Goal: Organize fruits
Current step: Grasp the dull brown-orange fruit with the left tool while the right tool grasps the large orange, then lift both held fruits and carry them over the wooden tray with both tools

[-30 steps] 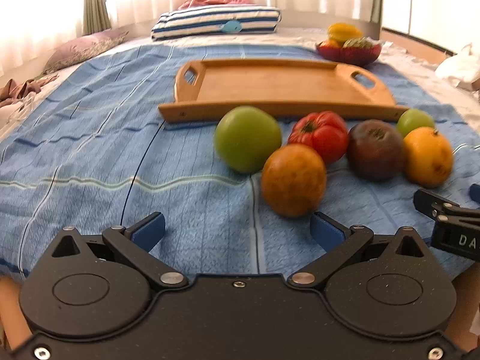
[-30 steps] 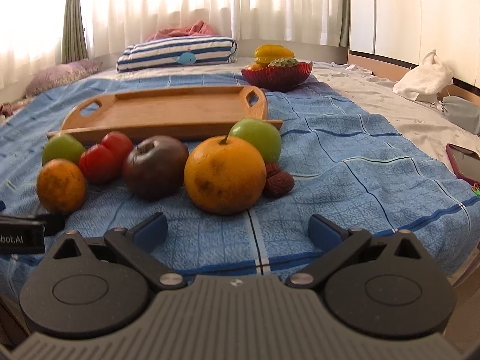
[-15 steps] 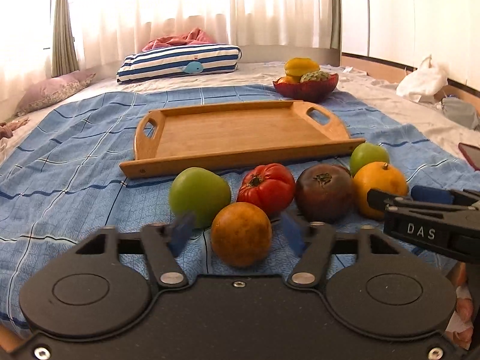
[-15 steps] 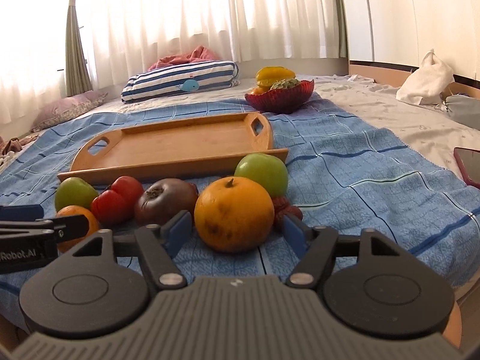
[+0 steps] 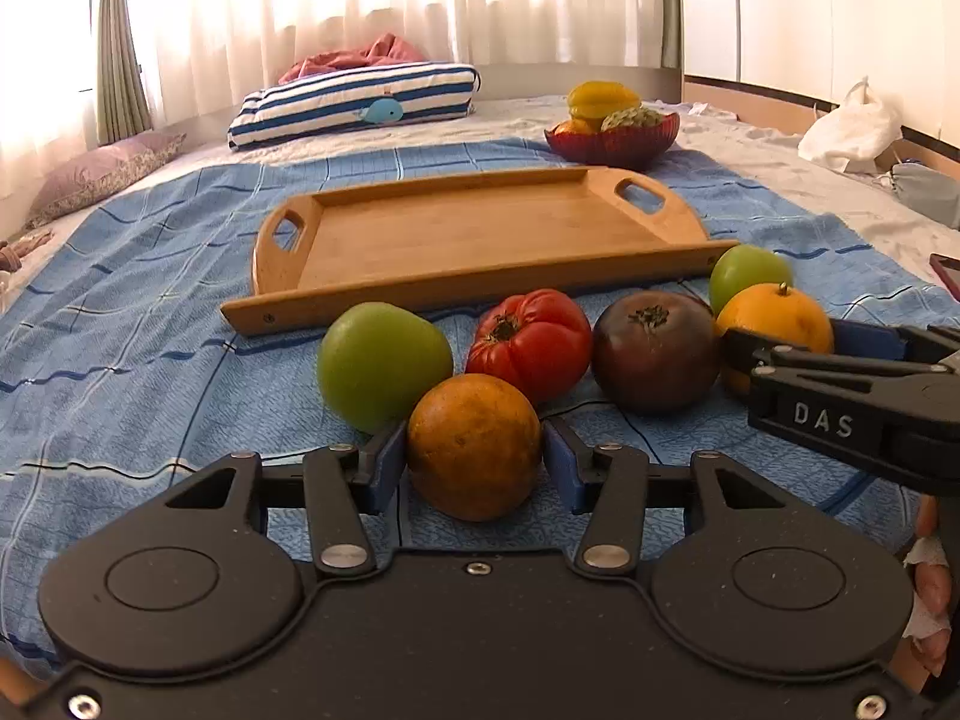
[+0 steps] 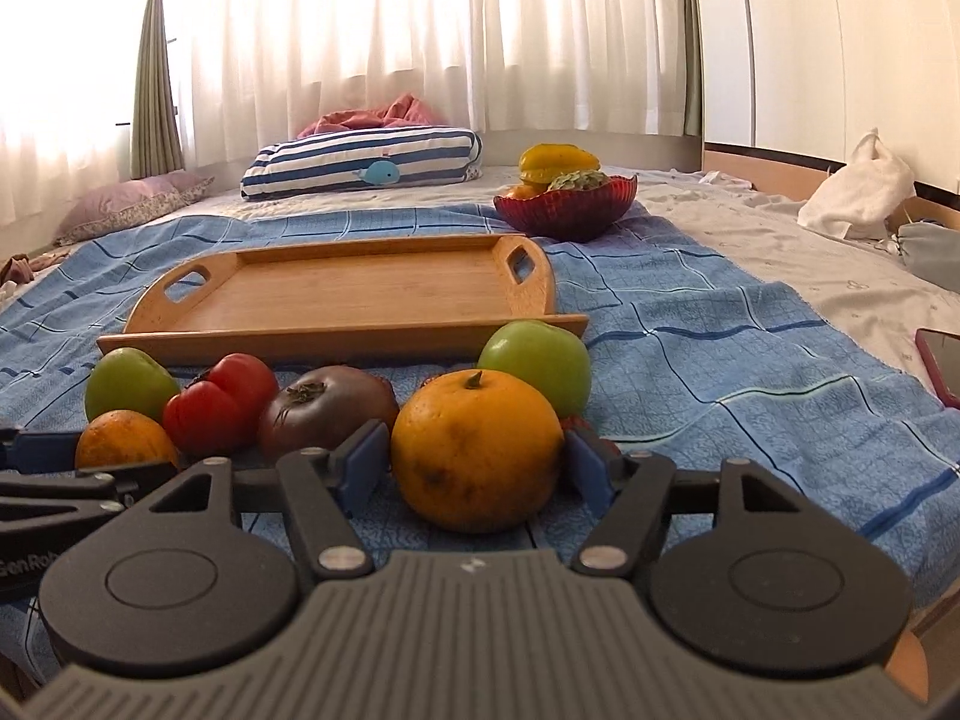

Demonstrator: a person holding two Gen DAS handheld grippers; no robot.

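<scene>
My left gripper [image 5: 474,462] is shut on a small dark orange [image 5: 474,444], blue pads pressing both its sides; the orange rests on the blue checked cloth [image 5: 150,324]. My right gripper [image 6: 474,462] is shut on a larger bright orange [image 6: 477,447], also resting on the cloth. Between them lie a green apple [image 5: 381,363], a ribbed red tomato [image 5: 531,342] and a dark purple fruit [image 5: 654,348]. A second green apple [image 6: 537,366] sits behind the large orange. Just beyond the fruit lies a wooden tray [image 5: 474,240] with nothing in it.
A red bowl [image 6: 567,207] holding yellow and green fruit stands behind the tray's right end. A striped pillow [image 6: 360,162] lies at the back. A phone [image 6: 939,366] and a white bag [image 6: 858,192] are off to the right on the bed.
Both grippers went from wide open to shut, each on its orange. Both moved in closer to the fruit, and the views tilted upward.
</scene>
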